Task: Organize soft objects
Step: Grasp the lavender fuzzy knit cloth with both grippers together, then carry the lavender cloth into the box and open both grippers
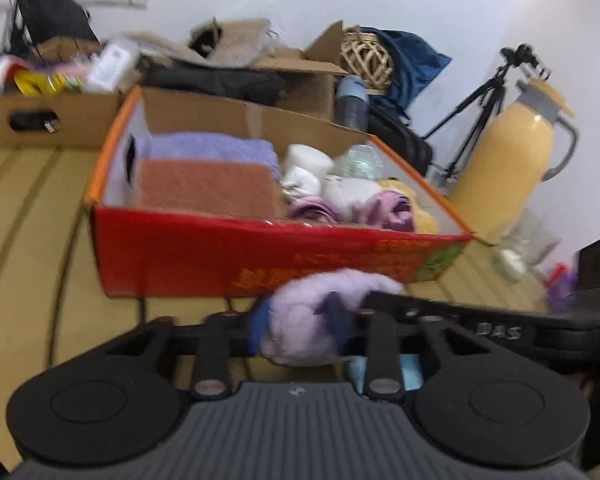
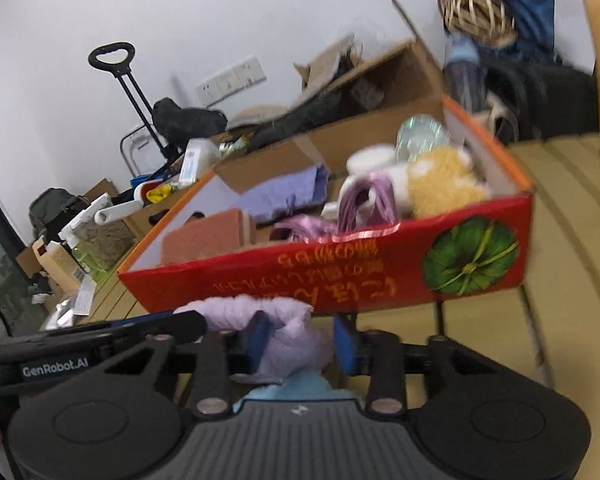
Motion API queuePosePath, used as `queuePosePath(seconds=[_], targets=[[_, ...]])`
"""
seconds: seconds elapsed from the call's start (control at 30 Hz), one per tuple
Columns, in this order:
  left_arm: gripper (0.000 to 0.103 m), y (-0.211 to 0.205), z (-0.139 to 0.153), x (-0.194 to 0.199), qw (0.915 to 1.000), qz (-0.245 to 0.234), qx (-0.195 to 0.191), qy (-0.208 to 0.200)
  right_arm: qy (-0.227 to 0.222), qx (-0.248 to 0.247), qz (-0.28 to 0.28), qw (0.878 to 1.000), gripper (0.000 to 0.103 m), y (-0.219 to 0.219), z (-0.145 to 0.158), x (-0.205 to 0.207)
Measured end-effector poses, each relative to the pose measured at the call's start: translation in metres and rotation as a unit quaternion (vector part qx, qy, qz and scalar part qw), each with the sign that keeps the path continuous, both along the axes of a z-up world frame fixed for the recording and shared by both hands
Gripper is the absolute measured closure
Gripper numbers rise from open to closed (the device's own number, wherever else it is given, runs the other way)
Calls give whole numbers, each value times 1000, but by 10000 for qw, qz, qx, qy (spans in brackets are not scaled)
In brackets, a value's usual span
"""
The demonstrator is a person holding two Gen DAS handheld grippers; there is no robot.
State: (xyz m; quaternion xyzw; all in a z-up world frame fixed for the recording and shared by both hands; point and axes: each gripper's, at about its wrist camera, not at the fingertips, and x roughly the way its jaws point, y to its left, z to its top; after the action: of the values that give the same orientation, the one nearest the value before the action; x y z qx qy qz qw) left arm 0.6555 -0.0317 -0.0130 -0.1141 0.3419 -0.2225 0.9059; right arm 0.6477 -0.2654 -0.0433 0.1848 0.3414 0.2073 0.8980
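Note:
A fluffy lilac cloth (image 1: 312, 312) is held between both grippers just in front of the red cardboard box (image 1: 260, 256). My left gripper (image 1: 300, 320) is shut on one end of it. My right gripper (image 2: 304, 340) is shut on the lilac cloth (image 2: 288, 340) too, its blue pads (image 2: 346, 344) pressing the bunched fabric. The red box (image 2: 340, 280) holds folded purple and salmon towels (image 1: 208, 188), purple satin cloth (image 1: 384, 208), a yellow plush (image 2: 440, 184) and white items. A light blue cloth (image 2: 296, 388) lies under the grippers.
A yellow thermos jug (image 1: 512, 160) stands right of the box, with a tripod (image 1: 484, 104) behind it. Brown cardboard boxes (image 1: 60, 116) full of clutter sit behind the red box. The slatted wooden table (image 1: 32, 216) stretches to the left. A trolley handle (image 2: 116, 64) stands by the wall.

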Motion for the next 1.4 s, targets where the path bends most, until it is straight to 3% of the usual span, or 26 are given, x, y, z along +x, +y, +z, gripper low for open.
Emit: queuePosePath(seconds=[0.13,0.3,0.47,0.63,0.8,1.2,1.4], targets=[[86,0,5,-8,9997,24,98,-205,-59,66,61,9999,92,4,-2,-1],[86,1,35,-47,9982,82,22,-591,-556,-136,61,9983,93,12,26,-28],[86,9,49,-129,9971,142,-375,-641,-922,-158,41,9956,93,9,51,-107],[86,11,63,-215,9949,93,-468,-887,-1079,-210,84,9939,93,5,68,-204],[86,10,72,-273,9936,88,-483,-1021,-1398,-324,-83,9896,93,3,85,-269],[86,23,101,-382,9835,273,-494,-1720,-1984,-430,34,9792,93,15,119,-372],[86,31,115,-408,9782,302,-532,-1987,-2300,-454,126,9721,93,23,137,-406]])
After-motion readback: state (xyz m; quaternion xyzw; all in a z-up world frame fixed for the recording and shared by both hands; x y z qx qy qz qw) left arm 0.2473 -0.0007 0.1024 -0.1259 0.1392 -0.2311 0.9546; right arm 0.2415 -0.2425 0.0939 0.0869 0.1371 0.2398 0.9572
